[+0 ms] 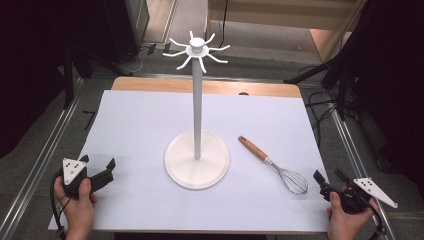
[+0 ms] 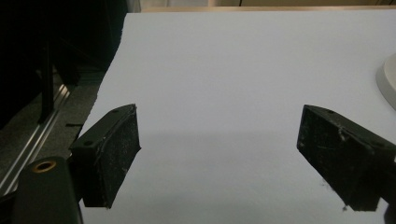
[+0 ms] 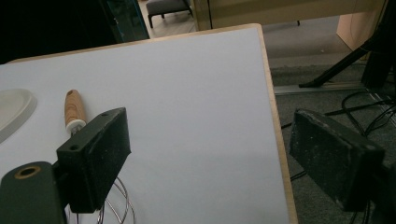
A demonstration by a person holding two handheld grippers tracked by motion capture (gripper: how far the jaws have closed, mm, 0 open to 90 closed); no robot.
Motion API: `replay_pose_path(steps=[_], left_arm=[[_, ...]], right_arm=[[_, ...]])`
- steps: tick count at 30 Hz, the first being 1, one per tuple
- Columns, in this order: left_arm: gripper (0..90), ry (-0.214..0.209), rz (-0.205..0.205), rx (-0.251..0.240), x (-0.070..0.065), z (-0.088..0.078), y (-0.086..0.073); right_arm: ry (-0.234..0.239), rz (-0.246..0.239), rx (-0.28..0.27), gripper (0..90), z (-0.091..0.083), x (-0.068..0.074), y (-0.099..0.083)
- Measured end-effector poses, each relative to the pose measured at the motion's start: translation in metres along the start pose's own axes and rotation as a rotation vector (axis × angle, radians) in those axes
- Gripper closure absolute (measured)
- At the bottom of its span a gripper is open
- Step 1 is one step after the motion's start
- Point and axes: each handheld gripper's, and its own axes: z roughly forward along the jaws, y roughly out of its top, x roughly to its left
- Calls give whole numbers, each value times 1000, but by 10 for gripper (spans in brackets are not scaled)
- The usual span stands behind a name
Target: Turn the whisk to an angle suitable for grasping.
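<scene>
Wood-handled whisk (image 1: 276, 165) was seen lying flat on the tabletop (image 1: 140, 125), right of the white stand (image 1: 197, 159), wire end just beside the right tongs (image 1: 330, 176). Right tongs were spread, nothing pinched. Left tongs (image 1: 98, 165) were spread too, empty, well apart from the whisk.

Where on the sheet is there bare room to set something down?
Free: the wide patch between the left gripper and the stand base, plus the far strip behind it. Crowded: near right, where the whisk lies by the right gripper.
</scene>
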Motion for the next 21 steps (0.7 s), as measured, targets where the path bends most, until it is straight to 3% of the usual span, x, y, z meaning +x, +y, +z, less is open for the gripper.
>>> replay_pose_path(steps=[10, 17, 21], left_arm=[[142, 3, -4, -10, 0, -1, 0], [141, 3, -11, -5, 0, 0, 0], [141, 2, -3, -10, 0, -1, -1]], right_arm=[[6, -28, -12, 192, 0, 4, 3], [14, -63, 1, 306, 1, 9, 8], [23, -68, 3, 326, 0, 12, 11]])
